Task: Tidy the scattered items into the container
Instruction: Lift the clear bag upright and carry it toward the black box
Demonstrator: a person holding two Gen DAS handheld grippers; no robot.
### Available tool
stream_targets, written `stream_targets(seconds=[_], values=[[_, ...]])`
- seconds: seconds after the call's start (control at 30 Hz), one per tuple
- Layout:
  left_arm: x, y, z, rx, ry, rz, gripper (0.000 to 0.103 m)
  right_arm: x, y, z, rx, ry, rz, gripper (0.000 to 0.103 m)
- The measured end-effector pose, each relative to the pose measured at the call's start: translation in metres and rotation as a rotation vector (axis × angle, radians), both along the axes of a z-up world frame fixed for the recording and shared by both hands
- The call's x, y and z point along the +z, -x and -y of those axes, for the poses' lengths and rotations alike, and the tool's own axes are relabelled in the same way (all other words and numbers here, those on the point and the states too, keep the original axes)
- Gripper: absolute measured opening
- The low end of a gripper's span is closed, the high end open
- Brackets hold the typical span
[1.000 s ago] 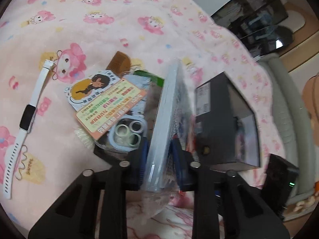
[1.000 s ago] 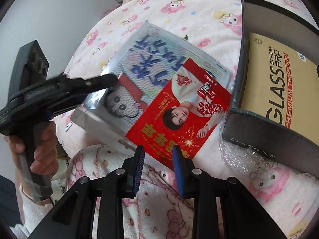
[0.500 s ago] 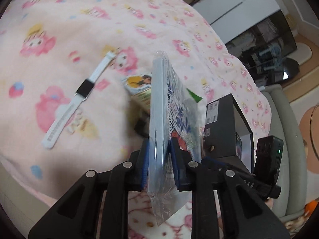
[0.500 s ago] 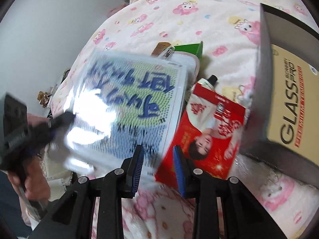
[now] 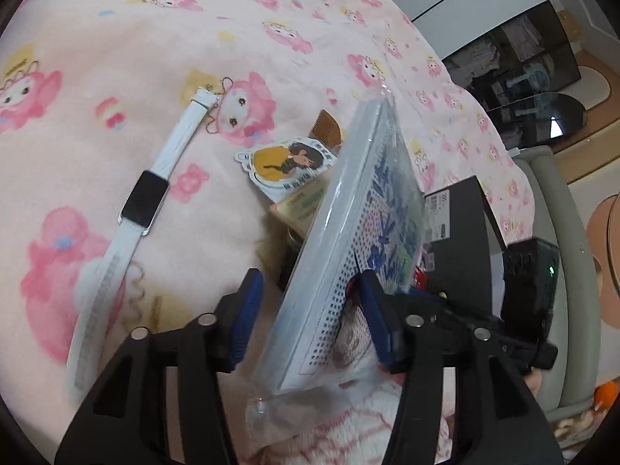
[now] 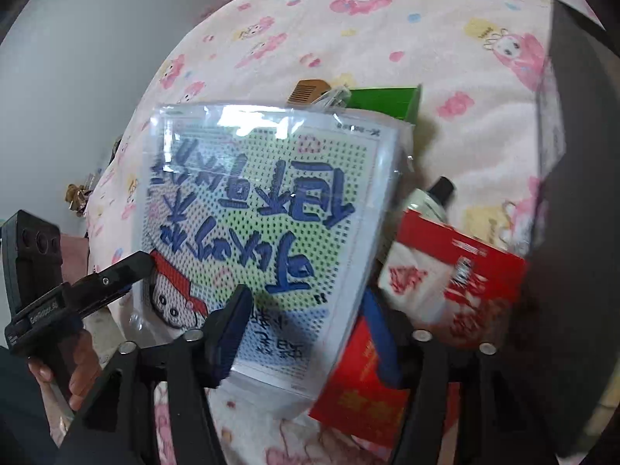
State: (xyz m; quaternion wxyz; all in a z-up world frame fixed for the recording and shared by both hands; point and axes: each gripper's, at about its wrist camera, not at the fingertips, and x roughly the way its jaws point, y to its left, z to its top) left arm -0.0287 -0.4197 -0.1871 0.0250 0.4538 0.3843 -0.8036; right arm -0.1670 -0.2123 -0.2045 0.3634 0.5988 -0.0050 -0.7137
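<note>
Both tools, left tool and right tool, are opening around the plastic-wrapped kit; hold it before it falls on the bed, then carry it to the black box

I am working in a home, over a bed or sofa spread with a fluffy pink cartoon-print blanket. Beyond it I see a padded grey edge, dark glass-fronted shelving, wood-toned flooring and a plain pale wall.
</note>
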Motion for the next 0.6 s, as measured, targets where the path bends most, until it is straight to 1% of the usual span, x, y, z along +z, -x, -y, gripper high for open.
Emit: stream_targets(seconds=[0.07, 0.1, 0.17, 0.23, 0.27, 0.3, 0.33, 0.37, 0.43, 0.5, 0.53, 0.57, 0.6], values=[[0.0, 0.004, 0.0, -0.012, -0.008, -0.008, 0.044, 0.0, -0.002, 0.002, 0.001, -0.016, -0.025, 0.059], [0.003, 0.003, -0.002, -0.014, 0.011, -0.014, 0.043, -0.001, -0.003, 0.004, 0.009, -0.014, -0.03, 0.061], [0.009, 0.0, -0.005, -0.015, 0.047, -0.024, 0.038, -0.003, -0.002, 0.005, 0.009, -0.005, -0.026, 0.061], [0.013, -0.011, -0.001, 0.016, 0.017, -0.037, 0.035, -0.003, 0.001, 0.003, -0.005, 0.025, 0.0, 0.06], [0.016, -0.019, 0.002, 0.038, 0.024, -0.04, 0.034, -0.001, 0.001, 0.002, -0.008, 0.043, 0.008, 0.06], [0.019, -0.027, 0.004, 0.06, 0.034, -0.041, 0.033, 0.001, 0.001, 0.001, -0.003, 0.073, 0.02, 0.059], [0.021, -0.035, 0.006, 0.073, 0.026, -0.049, 0.032, 0.003, -0.001, 0.001, 0.009, 0.115, 0.039, 0.059], [0.021, -0.045, 0.009, 0.081, -0.001, -0.062, 0.031, 0.006, -0.002, 0.001, 0.022, 0.147, 0.048, 0.058], [0.019, -0.052, 0.011, 0.067, -0.019, -0.072, 0.031, 0.009, -0.006, 0.003, 0.046, 0.176, 0.048, 0.058], [0.012, -0.05, 0.013, 0.053, -0.014, -0.048, 0.034, 0.004, -0.004, 0.008, 0.044, 0.142, 0.031, 0.058], [0.007, -0.045, 0.014, 0.046, -0.007, -0.031, 0.037, -0.002, -0.003, 0.015, 0.038, 0.121, 0.044, 0.058], [0.002, -0.039, 0.014, 0.026, -0.002, -0.028, 0.042, -0.008, -0.002, 0.02, 0.041, 0.136, 0.08, 0.059], [-0.004, -0.033, 0.013, 0.025, 0.006, -0.01, 0.045, -0.015, 0.0, 0.018, 0.033, 0.144, 0.098, 0.062]])
